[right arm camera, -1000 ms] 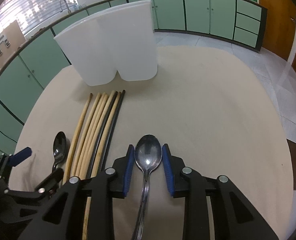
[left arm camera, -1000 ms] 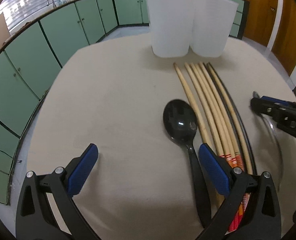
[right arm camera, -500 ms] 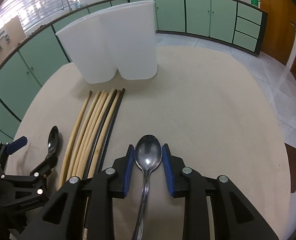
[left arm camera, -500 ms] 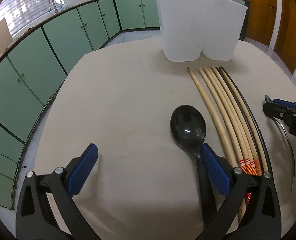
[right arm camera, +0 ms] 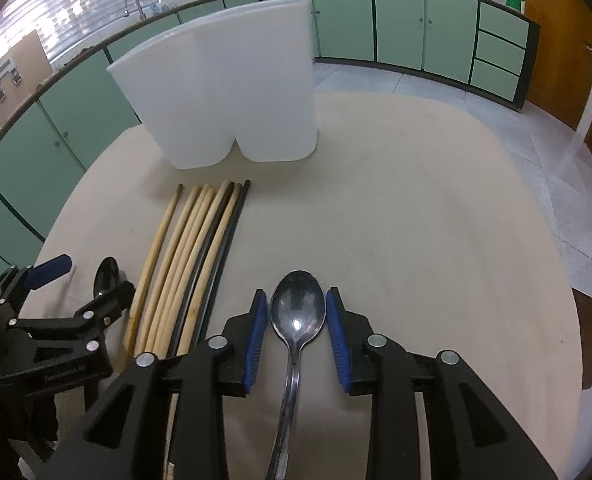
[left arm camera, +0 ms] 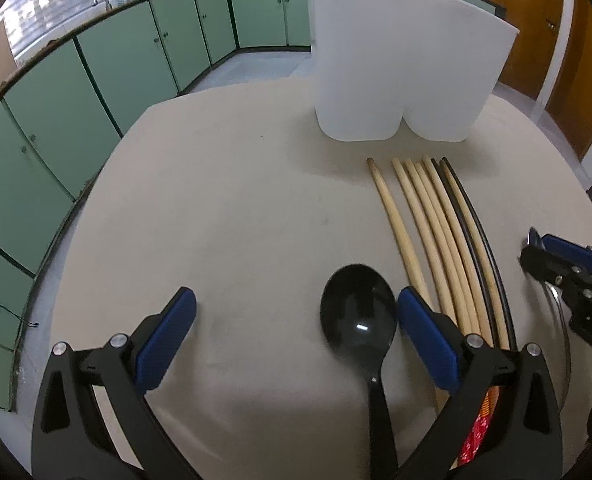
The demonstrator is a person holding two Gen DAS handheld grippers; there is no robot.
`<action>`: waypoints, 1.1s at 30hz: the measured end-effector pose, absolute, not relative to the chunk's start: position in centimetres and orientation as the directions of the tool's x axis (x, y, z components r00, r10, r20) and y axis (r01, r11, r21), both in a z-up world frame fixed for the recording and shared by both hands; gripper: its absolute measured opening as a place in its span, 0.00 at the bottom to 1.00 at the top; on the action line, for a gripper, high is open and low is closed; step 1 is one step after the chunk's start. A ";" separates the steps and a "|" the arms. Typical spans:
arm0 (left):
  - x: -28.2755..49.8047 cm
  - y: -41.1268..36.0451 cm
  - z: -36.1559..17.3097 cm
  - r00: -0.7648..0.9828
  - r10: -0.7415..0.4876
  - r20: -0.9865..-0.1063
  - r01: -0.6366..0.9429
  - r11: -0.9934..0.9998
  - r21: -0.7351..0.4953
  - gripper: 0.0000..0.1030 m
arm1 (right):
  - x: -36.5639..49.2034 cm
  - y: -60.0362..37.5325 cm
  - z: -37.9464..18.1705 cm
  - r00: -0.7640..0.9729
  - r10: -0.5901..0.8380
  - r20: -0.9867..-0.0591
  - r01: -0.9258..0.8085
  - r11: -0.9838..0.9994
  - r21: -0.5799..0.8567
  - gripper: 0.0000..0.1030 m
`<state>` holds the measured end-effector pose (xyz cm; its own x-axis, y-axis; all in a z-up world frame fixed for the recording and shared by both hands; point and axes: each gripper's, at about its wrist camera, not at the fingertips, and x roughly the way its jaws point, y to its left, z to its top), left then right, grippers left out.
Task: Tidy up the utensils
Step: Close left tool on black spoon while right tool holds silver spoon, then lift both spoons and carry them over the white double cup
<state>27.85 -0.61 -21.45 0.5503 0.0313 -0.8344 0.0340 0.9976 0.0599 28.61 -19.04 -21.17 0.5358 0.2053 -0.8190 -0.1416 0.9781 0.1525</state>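
A black plastic spoon (left arm camera: 358, 320) lies on the beige table, its bowl just inside the right finger of my open left gripper (left arm camera: 296, 330). Several wooden and black chopsticks (left arm camera: 436, 240) lie side by side to its right. A white two-compartment holder (left arm camera: 400, 68) stands at the far side. My right gripper (right arm camera: 296, 328) is shut on a metal spoon (right arm camera: 298, 316), its bowl between the blue pads, low over the table. The chopsticks (right arm camera: 192, 260), the holder (right arm camera: 224, 92) and the black spoon (right arm camera: 106, 276) show in the right wrist view too.
The round table (right arm camera: 416, 220) has its edge close on the left in the left wrist view. Green cabinets (left arm camera: 76, 92) line the room behind. The left gripper's body (right arm camera: 56, 336) sits at the left of the right wrist view.
My left gripper has moved forward and lower, toward the black spoon's bowl and the holder. The right gripper stays shut on the metal spoon, nearly still.
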 end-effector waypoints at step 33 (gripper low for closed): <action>28.6 -3.0 -4.2 0.930 -0.157 -0.332 0.147 0.988 -0.057 0.33 | 30.7 -22.3 -2.9 0.896 0.307 -0.320 -0.238 0.942 0.235 0.27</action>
